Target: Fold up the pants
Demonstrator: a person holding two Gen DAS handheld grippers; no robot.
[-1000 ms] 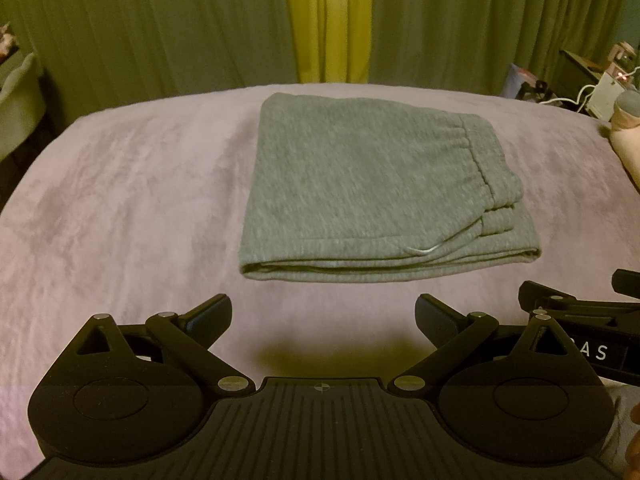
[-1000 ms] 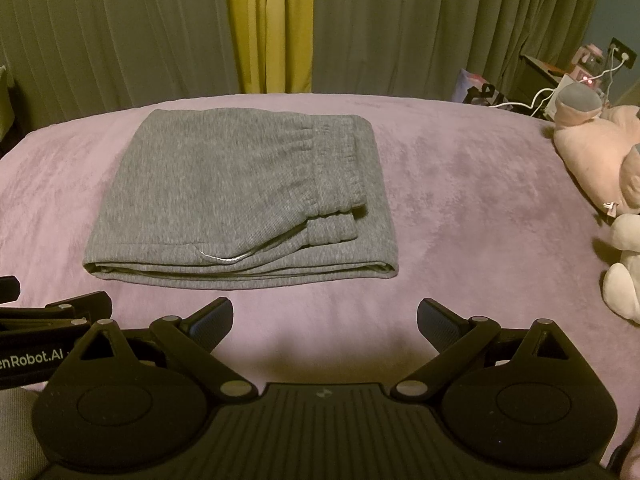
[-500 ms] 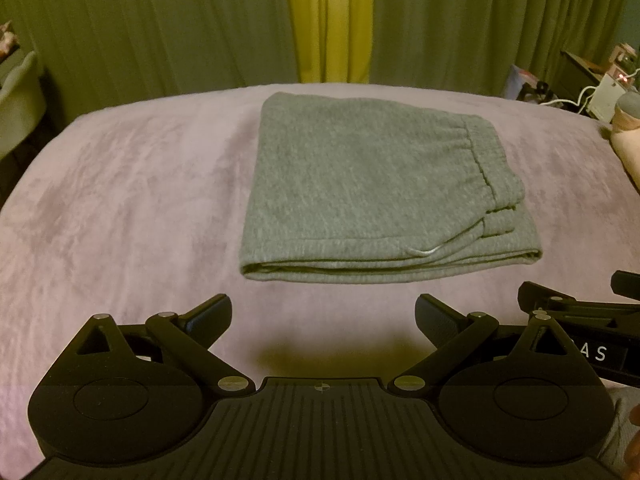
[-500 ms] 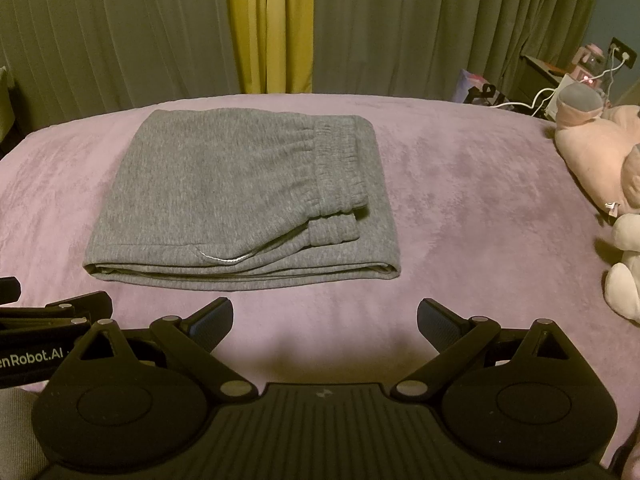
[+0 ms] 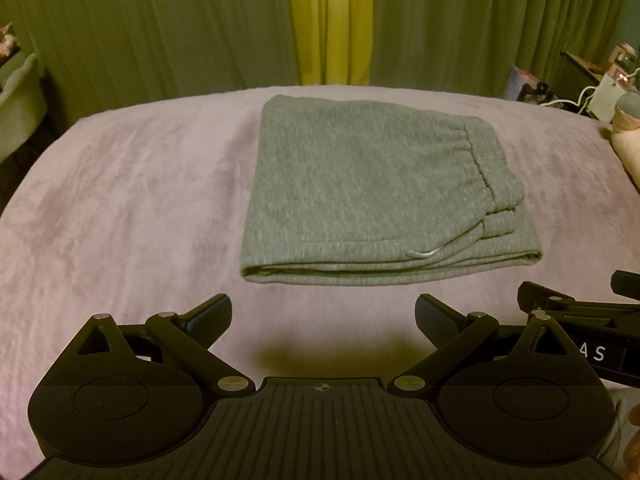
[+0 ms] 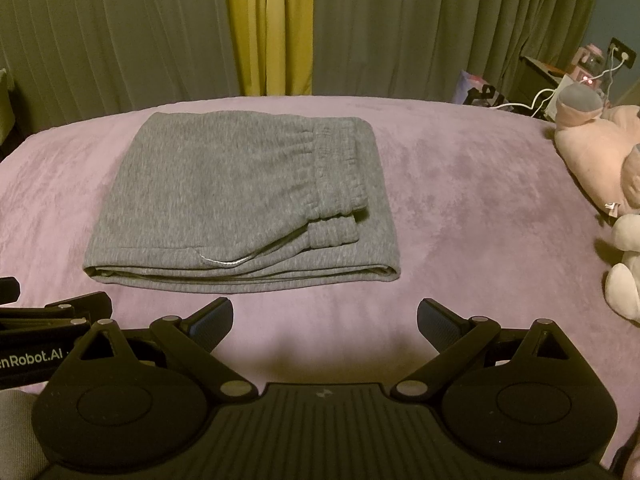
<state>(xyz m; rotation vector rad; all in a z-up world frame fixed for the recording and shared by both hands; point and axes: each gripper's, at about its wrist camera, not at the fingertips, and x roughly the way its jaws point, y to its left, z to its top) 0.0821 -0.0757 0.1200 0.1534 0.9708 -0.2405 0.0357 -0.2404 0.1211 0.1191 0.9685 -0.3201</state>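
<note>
A: Where does the left wrist view sit?
B: Low behind the left tool (image 5: pixel 323 316), near the bed's (image 5: pixel 120 208) front edge, facing the curtains (image 5: pixel 160 28).
A: And the right?
B: Just beside it behind the right tool (image 6: pixel 325 318), facing likewise. Both share the folded pants (image 5: pixel 372 192) (image 6: pixel 240 196), bed (image 6: pixel 480 200) and curtains (image 6: pixel 400 28).

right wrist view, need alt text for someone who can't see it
Grey pants lie folded into a flat rectangle on a purple blanket, waistband on the right. In front of them the right hand-held gripper is open and empty, with the left hand-held gripper at the left edge. Plush toys sit at right; green curtains hang behind.
</note>
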